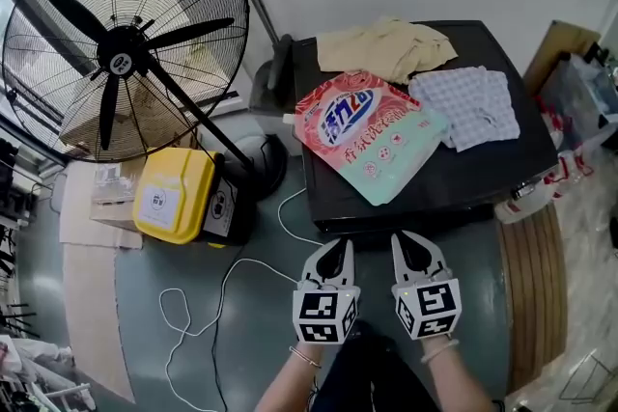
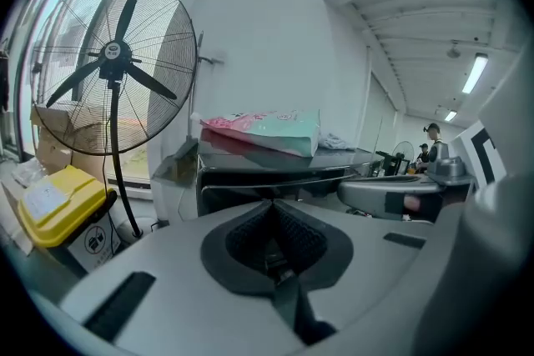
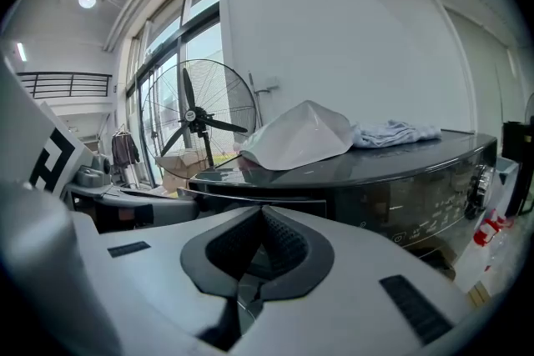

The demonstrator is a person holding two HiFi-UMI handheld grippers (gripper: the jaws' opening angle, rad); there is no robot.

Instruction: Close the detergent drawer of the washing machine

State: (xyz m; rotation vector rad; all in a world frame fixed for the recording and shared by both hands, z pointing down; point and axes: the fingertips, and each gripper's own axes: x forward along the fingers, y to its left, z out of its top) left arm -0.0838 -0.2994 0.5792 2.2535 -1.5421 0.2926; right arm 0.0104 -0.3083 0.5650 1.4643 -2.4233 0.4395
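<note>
Tongs (image 2: 271, 206) both together, empty.

Head view: high, facing steeply down on washing machine (image 1: 463, 174) top and floor (image 1: 241, 343). Gripper views: low, level, close before its front; both share pouch (image 2: 267, 129) and fan (image 2: 113, 62).

The glossy black top of the washing machine (image 1: 483, 164) carries a pink and mint-green detergent pouch (image 1: 372, 132) lying flat at its left. A crumpled beige cloth (image 1: 386, 45) lies at the far edge and a pale checked cloth (image 1: 465, 104) just right of the pouch. On the grey-green floor (image 1: 145, 304) to the left stand a black pedestal fan (image 1: 121, 43) and a yellow plastic box (image 1: 174, 195), with flat brown cardboard sheets (image 1: 92, 294) further left and a loose white cable (image 1: 208, 299) looping nearer.
</note>
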